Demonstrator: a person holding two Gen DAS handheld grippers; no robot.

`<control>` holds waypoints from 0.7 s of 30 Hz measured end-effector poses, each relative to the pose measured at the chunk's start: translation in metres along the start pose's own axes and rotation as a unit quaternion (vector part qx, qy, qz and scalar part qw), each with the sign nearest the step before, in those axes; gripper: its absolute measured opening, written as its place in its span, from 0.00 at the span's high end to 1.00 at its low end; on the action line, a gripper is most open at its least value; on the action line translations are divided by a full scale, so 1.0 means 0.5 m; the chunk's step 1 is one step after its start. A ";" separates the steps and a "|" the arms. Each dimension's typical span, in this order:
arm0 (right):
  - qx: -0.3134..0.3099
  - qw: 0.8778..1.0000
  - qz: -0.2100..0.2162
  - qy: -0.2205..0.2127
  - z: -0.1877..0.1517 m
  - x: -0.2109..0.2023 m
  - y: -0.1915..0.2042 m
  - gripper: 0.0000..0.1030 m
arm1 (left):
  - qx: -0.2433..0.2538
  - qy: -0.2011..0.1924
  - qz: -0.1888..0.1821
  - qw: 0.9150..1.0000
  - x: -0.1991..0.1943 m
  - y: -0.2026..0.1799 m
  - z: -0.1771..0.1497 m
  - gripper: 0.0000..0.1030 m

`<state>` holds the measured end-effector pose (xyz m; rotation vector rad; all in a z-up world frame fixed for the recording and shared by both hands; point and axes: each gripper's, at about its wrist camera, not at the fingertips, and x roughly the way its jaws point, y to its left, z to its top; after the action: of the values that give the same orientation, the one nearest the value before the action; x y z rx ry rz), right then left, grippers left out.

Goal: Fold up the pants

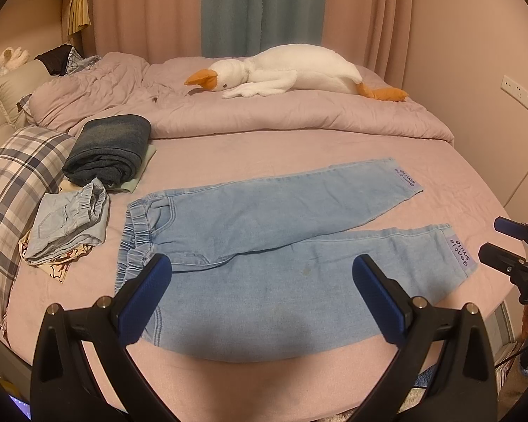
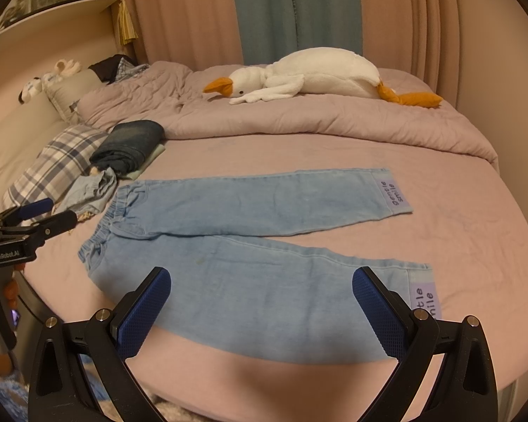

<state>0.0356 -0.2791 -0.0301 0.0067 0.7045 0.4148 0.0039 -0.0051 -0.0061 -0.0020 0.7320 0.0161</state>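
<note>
Light blue denim pants (image 1: 264,246) lie flat and spread on the pink bed sheet, waistband to the left, both legs pointing right with purple "gentle smile" cuff patches. They also show in the right wrist view (image 2: 250,246). My left gripper (image 1: 262,281) is open and empty, hovering above the near leg by the waistband end. My right gripper (image 2: 262,292) is open and empty, above the near leg toward its cuff. The right gripper also shows at the right edge of the left wrist view (image 1: 500,242), the left gripper at the left edge of the right wrist view (image 2: 52,216).
A folded dark jeans stack (image 1: 112,147) and a smaller pile of folded light clothes (image 1: 67,225) sit left of the pants, beside a plaid pillow (image 1: 17,190). A rumpled pink duvet (image 1: 264,112) with a white plush goose (image 1: 281,70) lies behind. The bed edge (image 1: 264,394) is near me.
</note>
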 end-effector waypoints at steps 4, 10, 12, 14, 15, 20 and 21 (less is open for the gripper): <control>0.001 1.000 0.000 0.000 -0.001 0.001 -0.003 0.01 | 0.002 0.000 0.000 1.000 0.000 -0.003 -0.004 0.00; 0.000 1.000 0.000 -0.001 0.000 0.001 0.000 0.01 | 0.008 -0.007 0.004 1.000 0.001 -0.005 -0.006 0.00; 0.001 1.000 -0.001 -0.001 0.000 0.001 0.000 0.01 | 0.009 -0.011 0.005 1.000 0.003 -0.007 -0.007 0.00; 0.001 1.000 0.000 0.000 0.001 0.002 0.000 0.01 | 0.012 -0.011 0.006 1.000 0.005 -0.008 -0.008 0.00; 0.000 1.000 -0.002 -0.001 0.000 0.002 0.000 0.01 | 0.019 -0.013 0.011 1.000 0.005 -0.009 -0.007 0.00; -0.001 1.000 -0.005 -0.003 0.004 0.004 0.005 0.01 | 0.021 -0.006 0.012 1.000 0.006 -0.008 -0.006 0.00; -0.001 1.000 -0.004 -0.002 0.004 0.002 0.003 0.01 | 0.025 -0.008 0.016 1.000 0.006 -0.009 -0.006 0.00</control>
<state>0.0370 -0.2769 -0.0291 0.0027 0.6992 0.4069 0.0043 -0.0095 -0.0103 0.0575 0.7171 0.0292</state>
